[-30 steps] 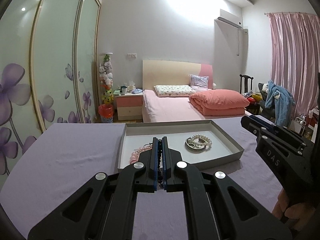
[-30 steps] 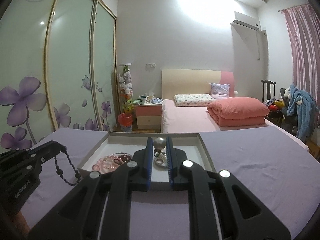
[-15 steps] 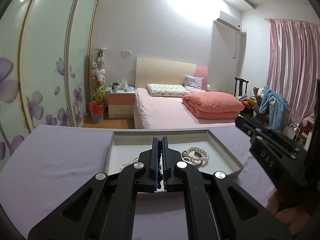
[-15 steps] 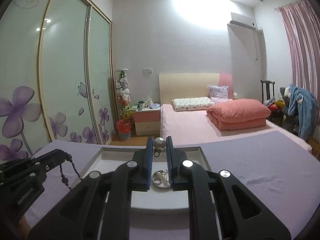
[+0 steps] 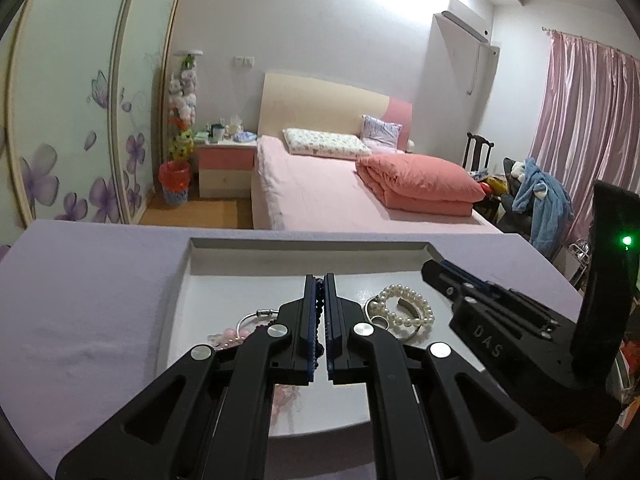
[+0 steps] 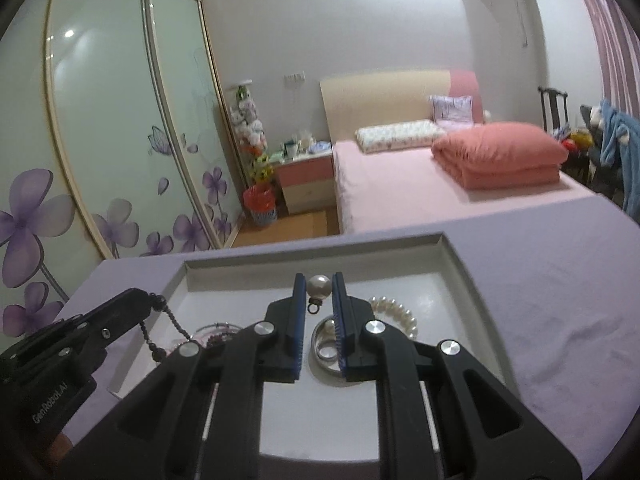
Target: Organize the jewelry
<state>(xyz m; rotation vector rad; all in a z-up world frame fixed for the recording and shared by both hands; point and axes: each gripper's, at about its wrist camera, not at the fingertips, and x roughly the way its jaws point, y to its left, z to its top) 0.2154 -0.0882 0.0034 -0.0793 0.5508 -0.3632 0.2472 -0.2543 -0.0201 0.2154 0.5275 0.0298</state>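
Note:
A shallow grey tray (image 5: 308,245) (image 6: 312,245) lies on the purple cloth. My left gripper (image 5: 319,280) is shut on a dark bead string (image 5: 319,292), which hangs over the tray in the right wrist view (image 6: 170,318). My right gripper (image 6: 319,280) is shut on a pearl pendant (image 6: 318,286) with a small ring below it, held above the tray. In the tray lie a pearl bracelet (image 5: 408,306) (image 6: 396,312), silver rings (image 6: 326,346), a pink bead bracelet (image 5: 230,336) and a thin silver bangle (image 5: 256,316).
The purple-covered table (image 5: 88,300) ends just beyond the tray. Behind it stand a pink bed (image 5: 340,192), a nightstand (image 5: 226,168), a red bin (image 5: 174,182) and floral wardrobe doors (image 6: 100,140). The right gripper's body (image 5: 520,328) lies right of the tray.
Both grippers have moved forward and lower over the tray, still holding their pieces. The right gripper has come closer to the left one.

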